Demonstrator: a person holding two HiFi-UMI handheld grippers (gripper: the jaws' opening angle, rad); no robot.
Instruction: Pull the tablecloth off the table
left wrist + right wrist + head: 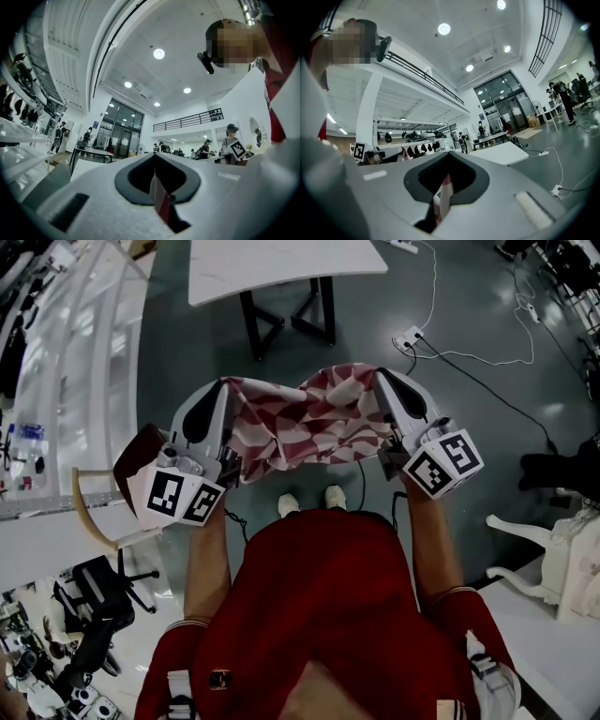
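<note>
We're holding the tablecloth (305, 423) bunched up in the air over the floor, with the left gripper (228, 385) and right gripper (380, 376) each pinching an edge tight. The table (281, 268) is sitting bare behind it, so we're guessing the job's basically done.

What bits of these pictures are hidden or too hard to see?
- Cloth, head view: it is bunched between the left tongs and right tongs, so its full size and pattern cannot be told.
- Cloth, both gripper views: only a sliver shows; each tongs' own body covers the rest.
- Table, head view: cut off by the top edge.
</note>
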